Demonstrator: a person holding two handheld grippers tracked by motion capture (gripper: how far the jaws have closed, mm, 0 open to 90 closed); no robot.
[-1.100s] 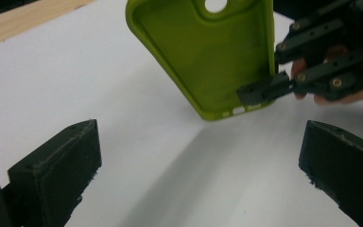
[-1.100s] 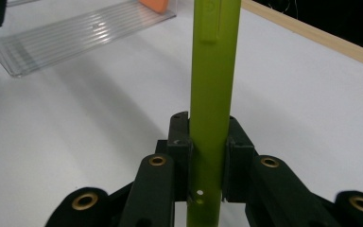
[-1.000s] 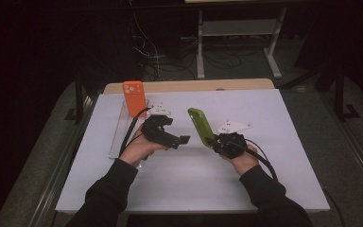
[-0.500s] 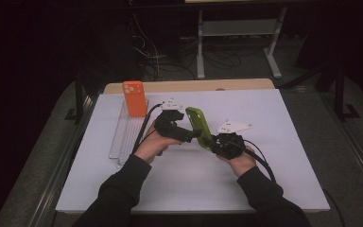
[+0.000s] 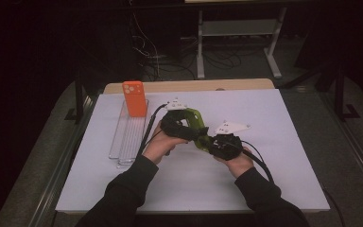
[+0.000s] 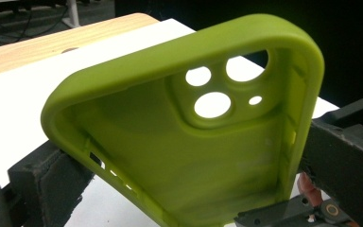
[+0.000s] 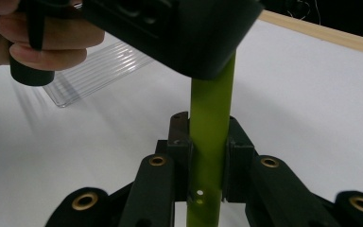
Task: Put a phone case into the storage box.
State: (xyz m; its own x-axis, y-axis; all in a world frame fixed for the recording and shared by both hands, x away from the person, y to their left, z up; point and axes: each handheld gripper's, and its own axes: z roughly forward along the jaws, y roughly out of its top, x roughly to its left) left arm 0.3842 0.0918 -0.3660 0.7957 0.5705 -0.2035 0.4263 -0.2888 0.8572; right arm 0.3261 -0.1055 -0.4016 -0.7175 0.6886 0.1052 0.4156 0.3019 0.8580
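Between the right gripper's [image 7: 208, 156] clamped jaws stands the green phone case [image 6: 189, 142], pinched across its edge. The left gripper [image 5: 182, 124] has come across from beside the clear tray [image 5: 130, 137] and now has its jaws spread either side of the case's width, seemingly touching but not clearly squeezing: a handover looks imminent. Count: two cases, green and orange [image 5: 134, 98], one tray, two grippers.
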